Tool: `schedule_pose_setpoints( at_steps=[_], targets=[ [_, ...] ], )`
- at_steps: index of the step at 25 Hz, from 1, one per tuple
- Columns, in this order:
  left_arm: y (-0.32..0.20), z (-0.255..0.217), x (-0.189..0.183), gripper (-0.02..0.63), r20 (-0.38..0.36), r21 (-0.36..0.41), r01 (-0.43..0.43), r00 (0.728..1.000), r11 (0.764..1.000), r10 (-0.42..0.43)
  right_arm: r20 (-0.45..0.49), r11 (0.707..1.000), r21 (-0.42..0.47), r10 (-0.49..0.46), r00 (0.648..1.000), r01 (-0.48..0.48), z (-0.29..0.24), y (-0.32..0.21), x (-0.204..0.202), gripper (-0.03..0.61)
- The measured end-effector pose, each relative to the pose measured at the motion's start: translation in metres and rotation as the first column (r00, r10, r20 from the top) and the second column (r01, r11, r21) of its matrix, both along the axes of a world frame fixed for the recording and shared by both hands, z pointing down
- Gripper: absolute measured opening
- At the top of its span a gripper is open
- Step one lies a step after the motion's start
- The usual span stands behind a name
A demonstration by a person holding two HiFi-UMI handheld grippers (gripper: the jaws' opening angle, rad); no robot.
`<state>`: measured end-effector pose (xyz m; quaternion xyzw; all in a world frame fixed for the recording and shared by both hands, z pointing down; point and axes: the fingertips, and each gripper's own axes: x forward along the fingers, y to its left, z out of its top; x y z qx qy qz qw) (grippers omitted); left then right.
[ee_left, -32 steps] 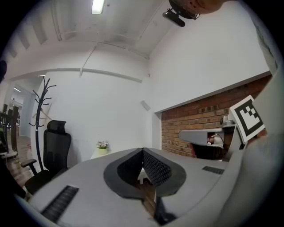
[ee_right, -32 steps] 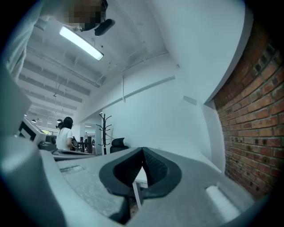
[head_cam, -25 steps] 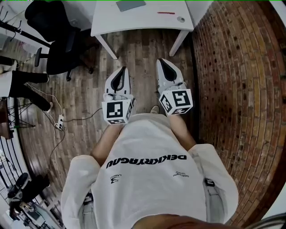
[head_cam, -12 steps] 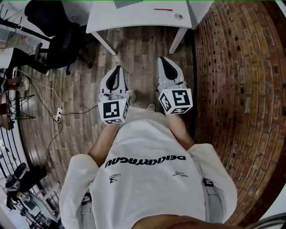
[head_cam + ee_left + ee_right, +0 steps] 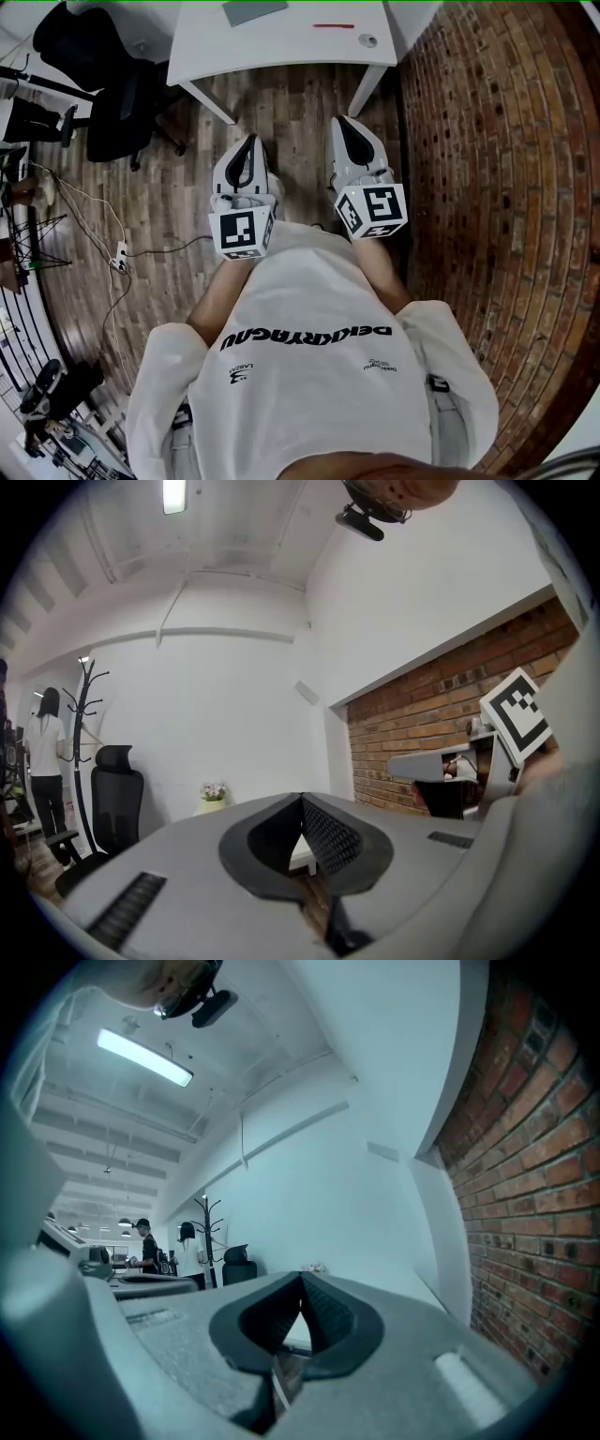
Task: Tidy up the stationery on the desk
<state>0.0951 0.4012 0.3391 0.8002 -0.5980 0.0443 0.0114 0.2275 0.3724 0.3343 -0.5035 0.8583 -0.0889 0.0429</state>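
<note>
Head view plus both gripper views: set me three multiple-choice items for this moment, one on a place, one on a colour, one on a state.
1. In the head view, the red pen on the white desk lies:
A) right of the flat grey thing
B) on top of it
C) left of it

2. The office chair beside the desk is:
A) white
B) black
C) red

3. The jaws of the left gripper and right gripper are:
A) both wide open
B) both shut on pens
C) both shut, holding nothing

Key:
1 A: the pen lies apart from the grey thing, toward the desk's right end.
2 B: its seat and back are black.
3 C: each gripper view shows the pads meeting at the tips with nothing between them.
</note>
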Motion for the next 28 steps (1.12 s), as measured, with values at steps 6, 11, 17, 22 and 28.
schedule_pose_setpoints(
  at_steps=[6, 11, 17, 22, 28],
  targets=[
    [-0.092, 0.012, -0.034, -0.002, -0.041, -0.016, 0.018, 0.999, 1.0, -0.019, -0.038, 1.0, -0.001, 0.024, 0.999, -0.024, 0.002, -0.085, -0.027, -0.005],
    [-0.178, 0.019, -0.079, -0.002, -0.074, -0.061, 0.014, 0.997, 0.998, -0.019, -0.052, 0.998, -0.028, 0.047, 0.998, -0.049, 0.001, -0.165, -0.07, -0.005],
    [-0.276, 0.01, -0.125, -0.002, -0.093, -0.092, -0.066, 0.994, 0.994, 0.057, -0.054, 0.997, -0.06, 0.05, 0.997, -0.053, -0.009, -0.257, -0.127, -0.005],
    [-0.354, 0.002, -0.16, -0.002, -0.083, -0.097, -0.103, 0.992, 0.99, 0.095, -0.066, 0.992, -0.065, 0.105, 0.992, -0.109, -0.02, -0.328, -0.158, -0.005],
    [-0.437, 0.013, -0.182, -0.002, -0.042, -0.133, -0.193, 0.981, 0.972, 0.189, -0.075, 0.979, -0.131, 0.15, 0.986, -0.159, 0.0, -0.396, -0.191, -0.005]
  ],
)
